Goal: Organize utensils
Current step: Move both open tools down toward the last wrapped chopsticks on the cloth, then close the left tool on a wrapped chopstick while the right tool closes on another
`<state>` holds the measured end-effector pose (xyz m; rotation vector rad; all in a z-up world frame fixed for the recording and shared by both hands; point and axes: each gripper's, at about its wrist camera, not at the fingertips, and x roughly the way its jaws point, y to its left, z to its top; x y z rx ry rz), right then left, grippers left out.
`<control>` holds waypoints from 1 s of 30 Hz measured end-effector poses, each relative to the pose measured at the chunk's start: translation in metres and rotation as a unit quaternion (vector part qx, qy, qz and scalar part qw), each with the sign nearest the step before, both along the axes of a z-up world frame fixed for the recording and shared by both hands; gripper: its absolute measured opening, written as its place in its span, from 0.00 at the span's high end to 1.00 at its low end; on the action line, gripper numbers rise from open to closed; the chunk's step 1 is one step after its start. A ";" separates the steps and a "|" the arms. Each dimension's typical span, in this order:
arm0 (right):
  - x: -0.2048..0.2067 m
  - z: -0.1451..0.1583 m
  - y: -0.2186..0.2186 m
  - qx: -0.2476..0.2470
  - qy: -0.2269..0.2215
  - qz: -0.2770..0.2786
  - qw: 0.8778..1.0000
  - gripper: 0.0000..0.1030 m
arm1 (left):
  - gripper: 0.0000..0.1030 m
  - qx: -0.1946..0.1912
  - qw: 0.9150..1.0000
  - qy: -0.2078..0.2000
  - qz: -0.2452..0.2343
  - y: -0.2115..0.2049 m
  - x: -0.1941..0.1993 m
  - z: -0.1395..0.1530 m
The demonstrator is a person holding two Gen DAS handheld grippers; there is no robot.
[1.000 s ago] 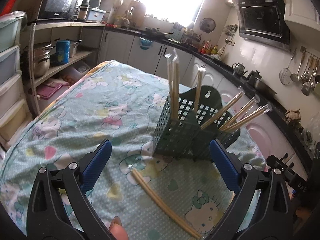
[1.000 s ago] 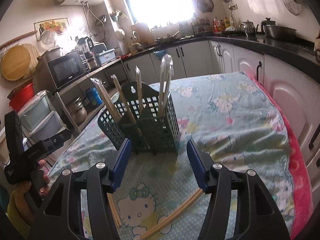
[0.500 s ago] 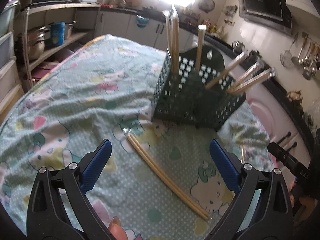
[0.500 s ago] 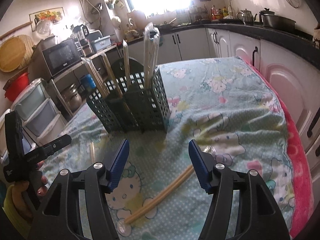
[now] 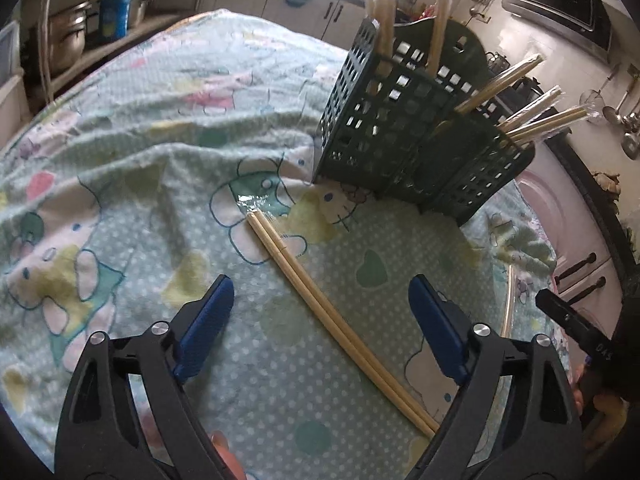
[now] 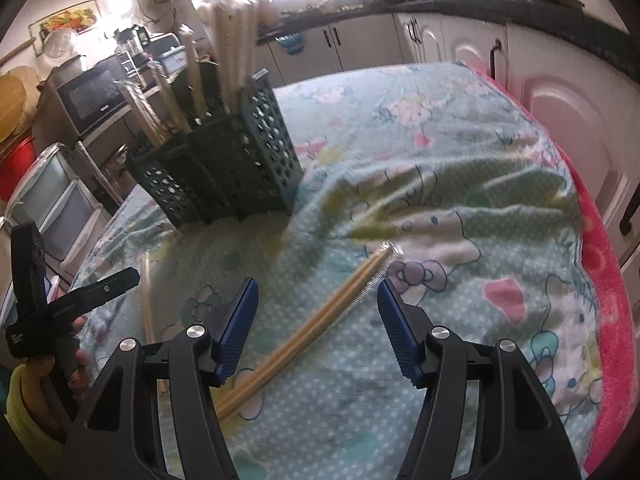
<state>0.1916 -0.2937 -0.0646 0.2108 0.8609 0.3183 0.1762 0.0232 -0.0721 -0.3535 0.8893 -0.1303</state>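
While a patterned cloth [image 5: 132, 168] covered the table from edge to edge, a dark green slotted holder [image 5: 404, 136] stood on it toward the far side, with several wrapped pairs of chopsticks [image 5: 436, 24] leaning out of its compartments at different angles. Nearer the cameras, the left gripper [image 5: 320, 320] hung over the cloth with its blue pads well apart; its jaws were closing, and a loose pair of chopsticks [image 5: 320, 304] lay flat on the cloth between them, touching neither pad. That pair ran diagonally, its clear wrapper end pointing toward the holder and its other end passing under the gripper's right finger. The right gripper [image 6: 316, 320] was spread open as well, gripping nothing, and in its view the same pair [image 6: 320, 316] crossed the gap between the pads without contact. A second, thinner pair [image 6: 147, 296] lay on the cloth farther left in the right wrist view, near the person's hand [image 6: 52, 368] that held the left gripper's handle.
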 end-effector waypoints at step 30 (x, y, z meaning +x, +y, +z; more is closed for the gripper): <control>0.069 -0.032 -0.014 0.028 0.064 -0.038 0.997 0.87 | 0.52 0.094 0.994 0.030 0.055 -0.006 0.062 -0.006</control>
